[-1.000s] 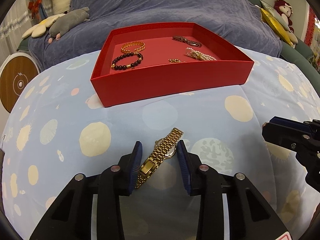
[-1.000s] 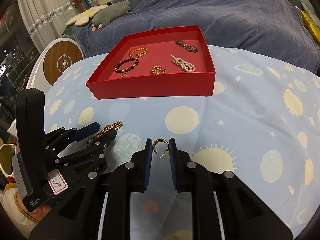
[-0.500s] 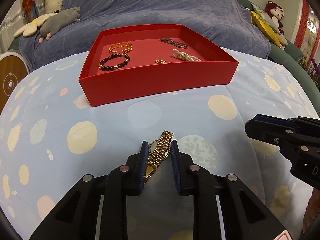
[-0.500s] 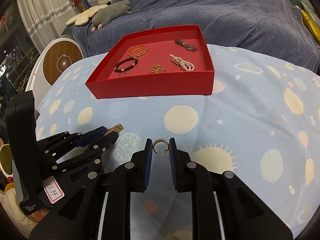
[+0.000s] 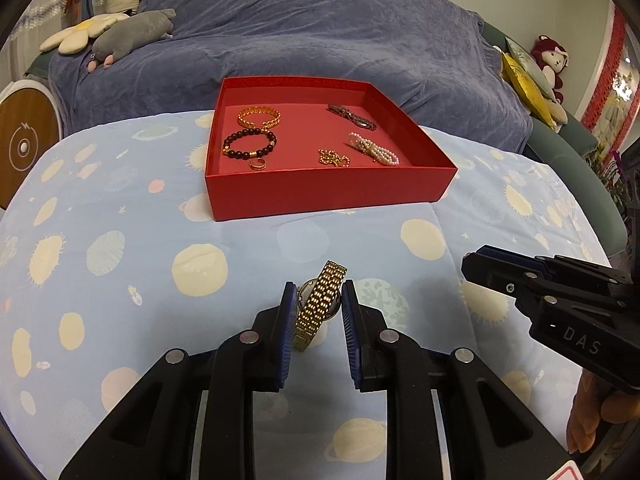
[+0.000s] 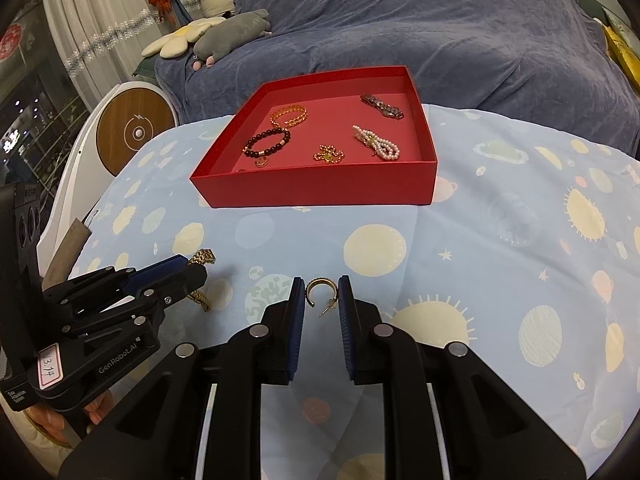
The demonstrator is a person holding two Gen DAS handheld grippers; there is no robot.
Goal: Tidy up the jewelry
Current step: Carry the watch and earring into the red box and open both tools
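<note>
A light blue cloth (image 5: 120, 264) printed with planets and suns covers the surface. Behind it, at twelve o'clock, lies a blue-grey blanket (image 5: 320, 40). At ten o'clock rest a flower cushion (image 5: 80, 34) and a grey plush (image 5: 132, 36); at two o'clock, a red plush toy (image 5: 550, 60).

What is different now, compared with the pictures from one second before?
The left gripper has closed its jaws on the gold watch and lifted it off the cloth, the strap hanging between the pads. The right gripper stayed in place, shut on the gold earring. The red box and the jewelry inside did not move.
</note>
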